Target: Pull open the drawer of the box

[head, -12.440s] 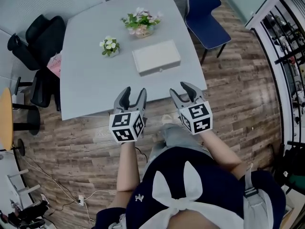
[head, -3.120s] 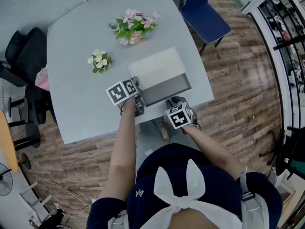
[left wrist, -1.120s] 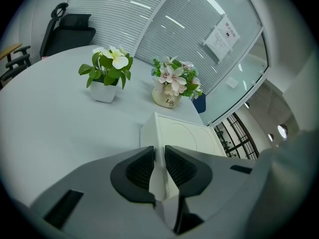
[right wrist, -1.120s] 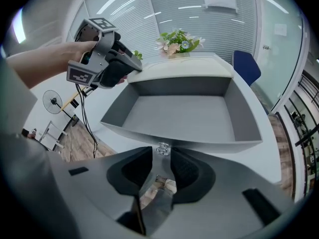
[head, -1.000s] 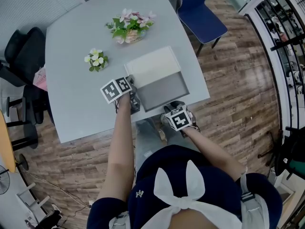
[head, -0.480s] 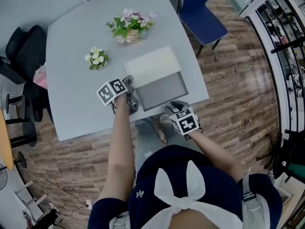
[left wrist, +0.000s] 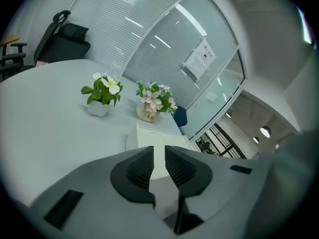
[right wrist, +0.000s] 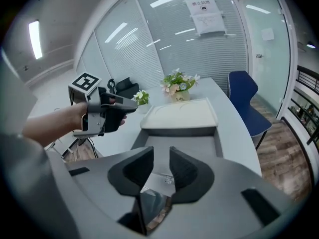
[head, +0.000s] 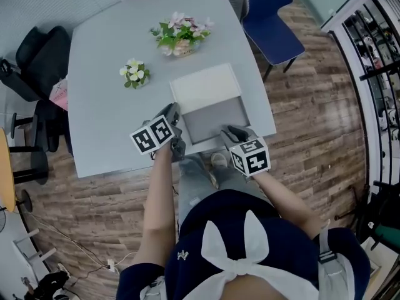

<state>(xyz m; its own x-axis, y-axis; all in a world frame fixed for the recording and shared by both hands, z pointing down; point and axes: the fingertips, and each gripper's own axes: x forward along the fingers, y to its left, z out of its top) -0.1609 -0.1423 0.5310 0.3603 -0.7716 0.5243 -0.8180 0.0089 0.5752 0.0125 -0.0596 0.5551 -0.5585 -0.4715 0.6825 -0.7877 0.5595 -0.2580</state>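
Box: I see a white rectangular box (head: 205,85) with a grey drawer (head: 215,119).
Table: plain pale grey tabletop (head: 106,74).
Cubes: black-and-white square markers on my left gripper (head: 172,111) and right gripper (head: 234,132).
Floor: brown wood planks (head: 312,117).

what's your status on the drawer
Left gripper open, empty. Right gripper open, jaws just been closing a bit, nothing between them. Drawer pulled out of box. Nothing in the way.

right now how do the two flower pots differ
The white pot is plain; the beige pot is round and bears dark lettering. The white pot holds white flowers; the beige pot holds pink flowers, a fuller bunch. Both stand upright on the table, beyond the box.
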